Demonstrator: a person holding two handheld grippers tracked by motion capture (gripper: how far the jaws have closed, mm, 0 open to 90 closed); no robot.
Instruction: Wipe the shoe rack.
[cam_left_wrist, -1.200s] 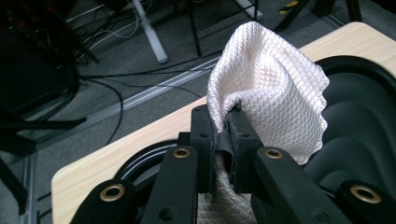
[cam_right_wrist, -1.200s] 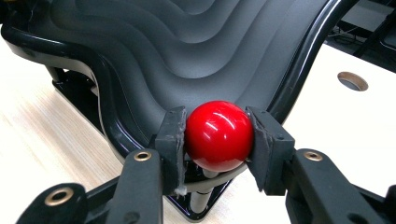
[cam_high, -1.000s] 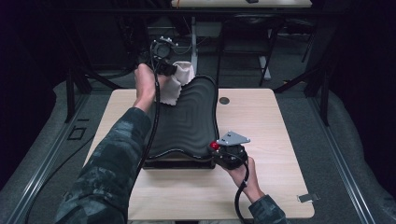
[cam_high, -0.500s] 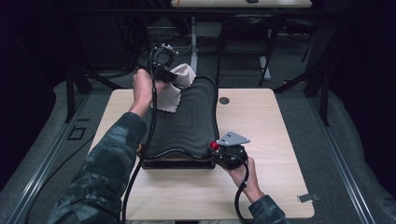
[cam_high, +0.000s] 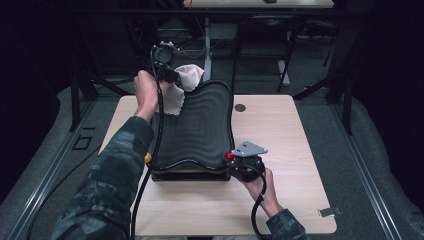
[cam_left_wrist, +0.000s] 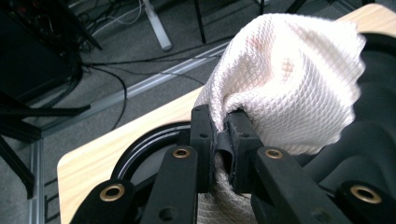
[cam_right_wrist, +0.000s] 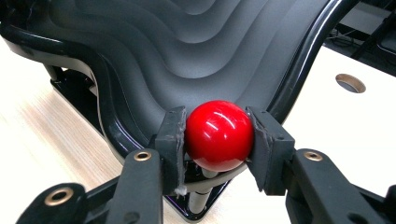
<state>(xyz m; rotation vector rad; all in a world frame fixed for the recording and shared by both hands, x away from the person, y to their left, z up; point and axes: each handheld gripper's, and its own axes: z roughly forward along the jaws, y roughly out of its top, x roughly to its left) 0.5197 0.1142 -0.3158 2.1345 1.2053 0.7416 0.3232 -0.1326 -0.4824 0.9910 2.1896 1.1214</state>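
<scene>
- The room is dark, with a grey floor, black metal frames and loose cables behind a light wooden table (cam_high: 300, 130).
- A big black tray with wavy ridges (cam_high: 200, 130) sits on a black base on the left half of the table, reaching from near the front edge to the back edge.
- The person's left arm, in a camouflage sleeve (cam_high: 112, 175), comes up along the left side of the tray.
- The left gripper (cam_high: 172, 76) is at the tray's back left corner, just above the table's back edge.
- Its jaws are almost shut and pinch a fold of a white cloth (cam_left_wrist: 285, 79) with a small bumpy diamond pattern.
- The cloth bunches up above the jaws and hangs over the tray's back left rim.
- The right gripper (cam_right_wrist: 215, 135) is at the tray's front right corner, near the table's front edge.
- Its jaws are partly open and squeeze a shiny red ball (cam_right_wrist: 219, 134) from both sides.
- The red ball sits on a thin stem right at the tray's corner.
- A small round hole (cam_high: 240, 107) is in the table to the right of the tray, near the back edge.
</scene>
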